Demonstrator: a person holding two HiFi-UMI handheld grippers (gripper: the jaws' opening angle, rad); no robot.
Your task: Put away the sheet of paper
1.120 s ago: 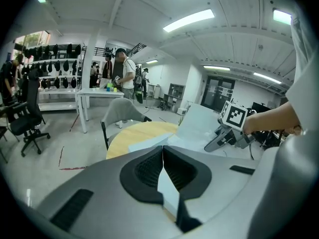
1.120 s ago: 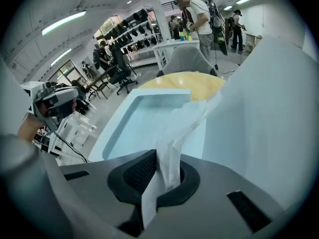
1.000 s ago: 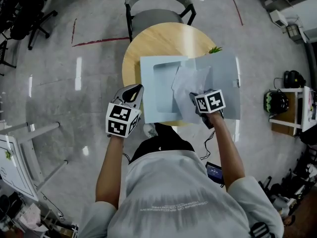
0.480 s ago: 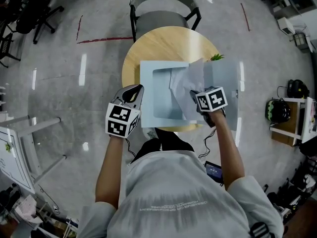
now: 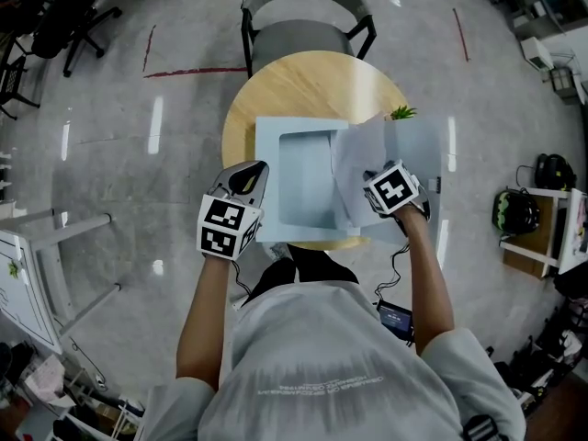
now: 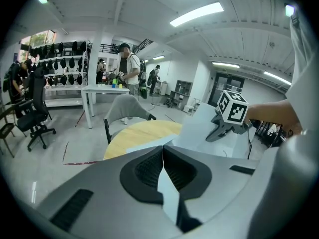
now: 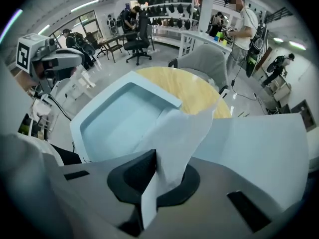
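An open pale blue box [image 5: 303, 186] lies on the round wooden table [image 5: 294, 85], its recessed tray on the left and its flat lid [image 5: 424, 150] on the right. My right gripper [image 5: 370, 189] is shut on the lower edge of a white sheet of paper [image 5: 360, 163], which stands curled above the seam between tray and lid. In the right gripper view the paper [image 7: 182, 133] rises from between the closed jaws [image 7: 155, 158], beside the tray [image 7: 119, 118]. My left gripper [image 5: 253, 175] is shut on the box's left front edge [image 6: 168, 193].
A grey chair [image 5: 303, 16] stands at the table's far side. A small green plant [image 5: 401, 113] pokes out behind the lid. Desks, office chairs and people fill the room's far side in both gripper views. A shelf [image 5: 537, 219] with gear stands to the right.
My right gripper has carried the paper to the right and a little up, off the tray's recess toward the lid. The left gripper has held still on the box edge.
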